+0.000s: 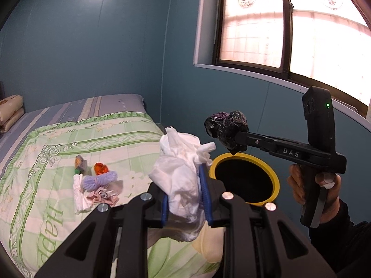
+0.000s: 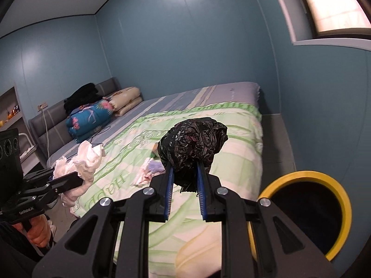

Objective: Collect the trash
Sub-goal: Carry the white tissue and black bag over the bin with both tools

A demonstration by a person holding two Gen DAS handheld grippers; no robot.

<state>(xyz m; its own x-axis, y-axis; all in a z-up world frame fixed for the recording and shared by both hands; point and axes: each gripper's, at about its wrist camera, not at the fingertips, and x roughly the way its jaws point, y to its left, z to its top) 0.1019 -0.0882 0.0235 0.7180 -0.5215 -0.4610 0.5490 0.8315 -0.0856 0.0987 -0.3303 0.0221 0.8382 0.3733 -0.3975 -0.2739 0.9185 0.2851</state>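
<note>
Left gripper (image 1: 185,180): blue-padded fingers pinch a crumpled white tissue wad (image 1: 183,173), held above the bed edge, just beside the yellow-rimmed round bin (image 1: 273,173). Right gripper (image 2: 185,173): fingers clamp a crumpled black plastic bag ball (image 2: 192,143), held over the green floral quilt (image 2: 231,134); in the left view it hangs above the bin's far rim. More scraps lie on the quilt: purple yarn bundle (image 1: 99,180), orange wrapper (image 1: 100,168).

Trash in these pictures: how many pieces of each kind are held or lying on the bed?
White tissue wad, held in left hand-held gripper: 1
Black plastic bag ball, held in right hand-held gripper: 1
Small scraps on the quilt: one pile, pieces uncountable
Total: 2 held pieces, 1 pile
</note>
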